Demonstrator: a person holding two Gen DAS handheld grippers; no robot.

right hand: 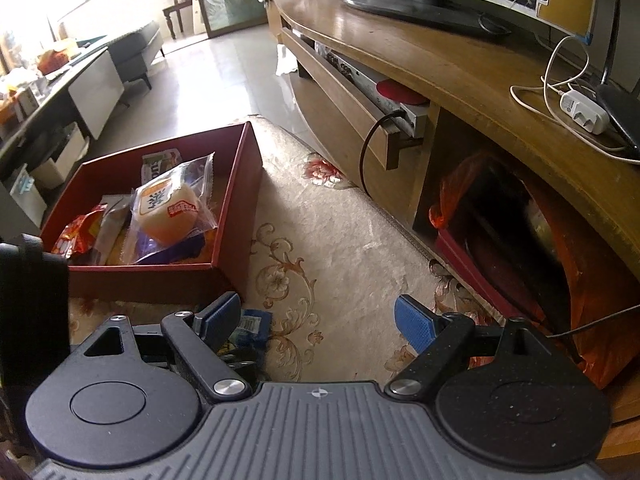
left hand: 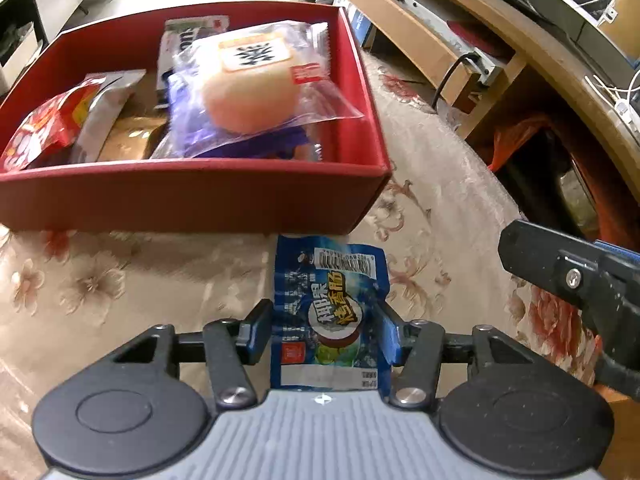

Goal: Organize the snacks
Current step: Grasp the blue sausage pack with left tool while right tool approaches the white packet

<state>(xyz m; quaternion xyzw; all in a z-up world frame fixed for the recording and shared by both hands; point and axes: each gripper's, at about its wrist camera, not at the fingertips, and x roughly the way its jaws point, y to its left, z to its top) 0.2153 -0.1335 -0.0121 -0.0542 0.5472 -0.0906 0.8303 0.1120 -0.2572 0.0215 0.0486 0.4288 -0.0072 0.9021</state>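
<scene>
Left wrist view shows the left tongs (left hand: 326, 330) straddling a blue snack packet (left hand: 330, 312) lying flat on the flowered cloth of the tabletop (left hand: 140, 280), just in front of the red box (left hand: 192, 196); whether the pads grip it yet I cannot tell. It looks light, thin, crinkly and slippery, so pinching across its middle suits best. Right tongs (right hand: 320, 320) hang wide and empty.
</scene>
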